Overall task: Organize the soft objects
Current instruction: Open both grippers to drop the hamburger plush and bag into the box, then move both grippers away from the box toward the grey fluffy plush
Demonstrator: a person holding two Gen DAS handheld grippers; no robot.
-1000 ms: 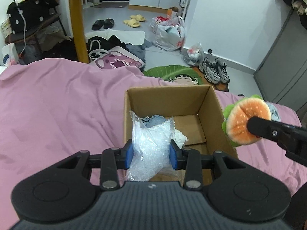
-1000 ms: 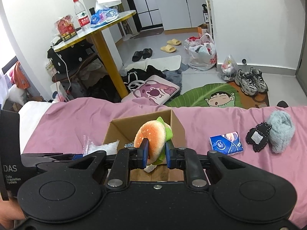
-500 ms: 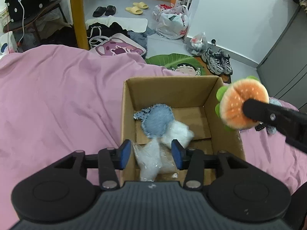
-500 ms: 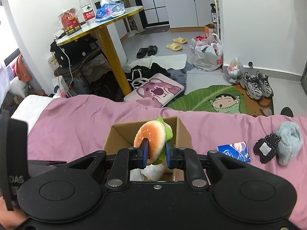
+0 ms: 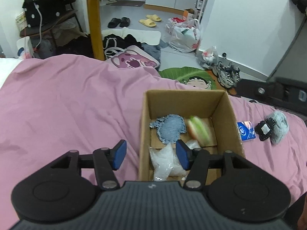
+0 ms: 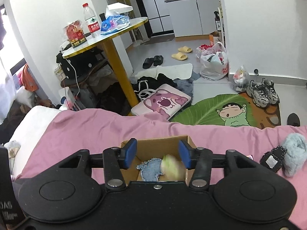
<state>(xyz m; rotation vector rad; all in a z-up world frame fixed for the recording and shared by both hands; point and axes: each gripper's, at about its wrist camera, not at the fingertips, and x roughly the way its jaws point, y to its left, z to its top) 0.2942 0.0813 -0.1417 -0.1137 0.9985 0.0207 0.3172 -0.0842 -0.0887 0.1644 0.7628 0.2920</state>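
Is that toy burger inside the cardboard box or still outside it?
Inside. The burger shows blurred within the box walls, beside the denim patch, and neither gripper's pads touch it.

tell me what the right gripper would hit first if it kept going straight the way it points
Probably the blurred burger plush inside the cardboard box, right between the opening, empty jaws of the right gripper. Depth is unclear; the denim patch lies beside it.

Left tool point(image 5: 151, 154) opening, empty, over cardboard box point(image 5: 228, 115) w/ burger plush point(image 5: 199, 132)
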